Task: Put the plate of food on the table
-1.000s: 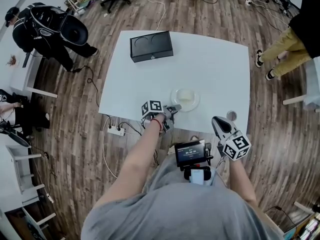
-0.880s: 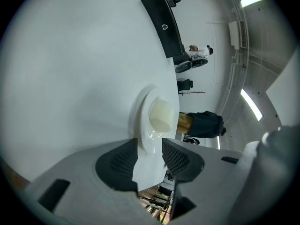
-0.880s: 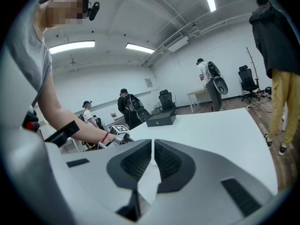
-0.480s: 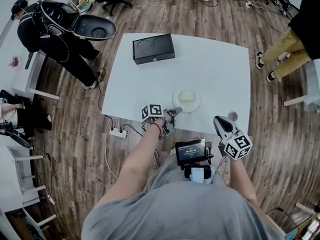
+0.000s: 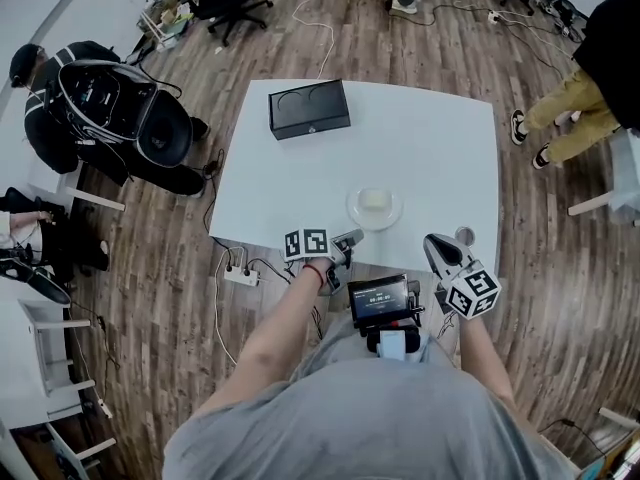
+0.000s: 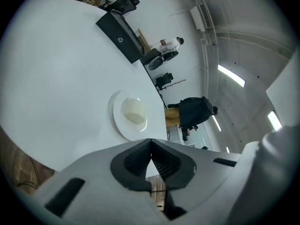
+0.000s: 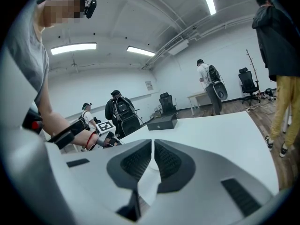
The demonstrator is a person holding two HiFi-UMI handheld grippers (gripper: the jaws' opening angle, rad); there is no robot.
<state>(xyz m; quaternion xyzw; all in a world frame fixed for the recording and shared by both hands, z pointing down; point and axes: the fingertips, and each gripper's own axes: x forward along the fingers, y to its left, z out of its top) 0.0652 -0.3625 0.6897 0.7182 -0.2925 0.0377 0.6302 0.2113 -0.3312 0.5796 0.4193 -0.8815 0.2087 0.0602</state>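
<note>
Plate of food (image 5: 374, 209) sits on the table (image 5: 430, 138); left claw (image 5: 350, 238), just closed empty, and shut right claw (image 5: 431, 241) hang nearby.

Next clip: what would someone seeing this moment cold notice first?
A white plate carrying a pale block of food sits close to the near edge of the big white table, with a black box at the far left corner. Just short of the plate, the left gripper has just been closing its jaws, with nothing between them.
</note>
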